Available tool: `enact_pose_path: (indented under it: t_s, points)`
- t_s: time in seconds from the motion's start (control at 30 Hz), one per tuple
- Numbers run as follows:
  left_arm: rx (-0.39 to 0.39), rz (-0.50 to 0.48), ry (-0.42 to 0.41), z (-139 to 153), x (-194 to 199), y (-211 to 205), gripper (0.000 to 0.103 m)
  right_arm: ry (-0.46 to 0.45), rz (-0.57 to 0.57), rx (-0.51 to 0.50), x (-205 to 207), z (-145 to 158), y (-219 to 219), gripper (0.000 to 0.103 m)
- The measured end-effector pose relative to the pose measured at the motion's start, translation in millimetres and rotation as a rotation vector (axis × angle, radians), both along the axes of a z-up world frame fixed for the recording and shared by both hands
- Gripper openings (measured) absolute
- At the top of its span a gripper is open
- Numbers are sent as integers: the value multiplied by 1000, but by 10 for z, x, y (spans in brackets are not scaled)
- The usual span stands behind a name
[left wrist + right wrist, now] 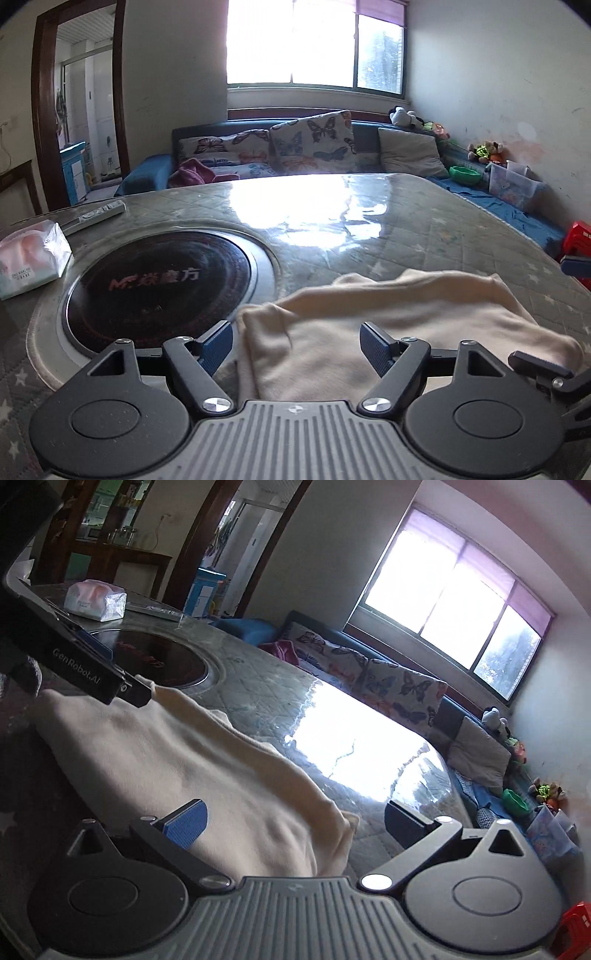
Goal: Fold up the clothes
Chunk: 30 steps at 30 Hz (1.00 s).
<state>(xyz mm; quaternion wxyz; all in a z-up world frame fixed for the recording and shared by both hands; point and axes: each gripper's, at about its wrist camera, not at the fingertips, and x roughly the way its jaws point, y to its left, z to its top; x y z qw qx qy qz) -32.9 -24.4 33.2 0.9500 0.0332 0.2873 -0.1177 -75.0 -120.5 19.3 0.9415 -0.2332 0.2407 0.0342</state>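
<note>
While both pairs of jaws stand apart and empty, left gripper (297, 347) and right gripper (295, 821) hover over the cream garment (388, 332), bunched at lower centre on the table (424, 229). Judgement: folding barely begun.

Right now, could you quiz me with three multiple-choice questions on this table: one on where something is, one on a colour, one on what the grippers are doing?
1. Where is the tissue pack?
A. On the sofa
B. On the table, left of the hotplate
C. On the cloth

2. What colour is the cloth?
A. Cream
B. Red
C. Green

3. How do the left gripper and right gripper stand?
A. Both shut on the cloth
B. One shut
C. Both open

Answers:
1 B: it sits on the table beside the hotplate.
2 A: it is pale cream.
3 C: their fingers are spread, with cloth between them.
</note>
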Motion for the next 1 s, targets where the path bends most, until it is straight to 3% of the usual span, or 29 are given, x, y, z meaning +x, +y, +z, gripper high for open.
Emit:
enact_pose_path:
  t_s: [0.27,0.5,0.73,1.0]
  points:
    - [42,6,19,-234,-63,-25,79,-58,23,-81,-145,-217,58,103]
    - [45,10,21,-235,-49,-12,80,-93,-39,-35,-264,-45,-154,103]
    - [41,10,24,-245,-42,-4,80,-20,-106,-45,-273,-231,-377,103]
    - [28,12,37,-247,-31,21,80,-40,-131,29,-280,-46,-539,103]
